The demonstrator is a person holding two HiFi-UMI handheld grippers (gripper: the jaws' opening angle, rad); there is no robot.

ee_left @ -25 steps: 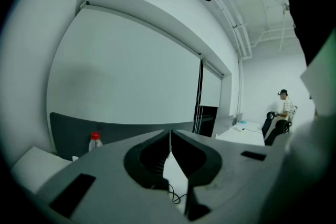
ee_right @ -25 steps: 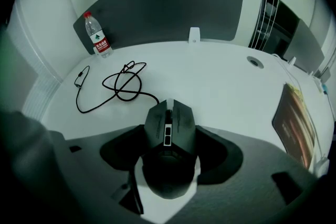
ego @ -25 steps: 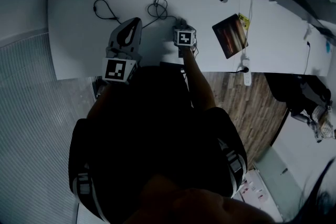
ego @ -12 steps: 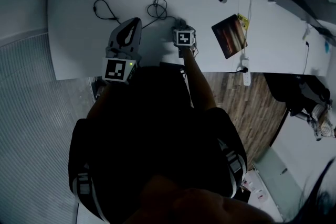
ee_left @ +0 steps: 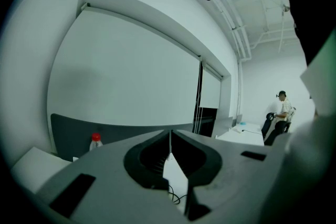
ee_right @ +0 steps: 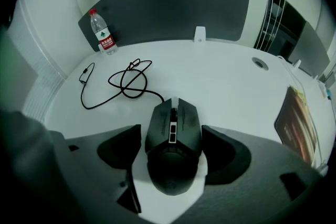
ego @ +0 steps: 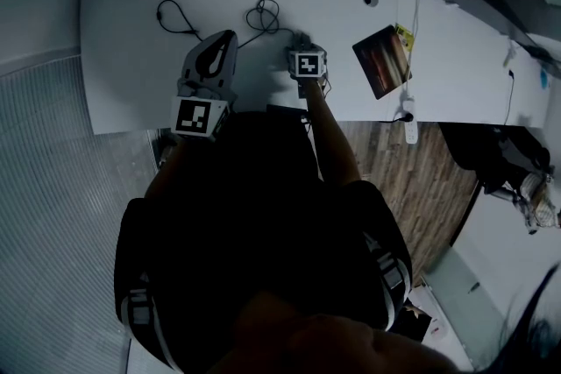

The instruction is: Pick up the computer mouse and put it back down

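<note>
On the white desk [ee_right: 226, 81] before a grey panel [ee_right: 173, 2], right gripper [ee_right: 171, 147] jaws are opening around the mouse [ee_right: 173, 123], left gripper [ee_left: 170, 136] closed.

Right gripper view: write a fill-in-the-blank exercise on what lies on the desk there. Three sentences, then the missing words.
1. The bottle at the back of the desk has a ___ cap.
2. The bottle stands ___, not on its side.
3. From the front of the mouse a black ___ runs off and lies in loops on the desk.

Missing words: red; upright; cable.
</note>
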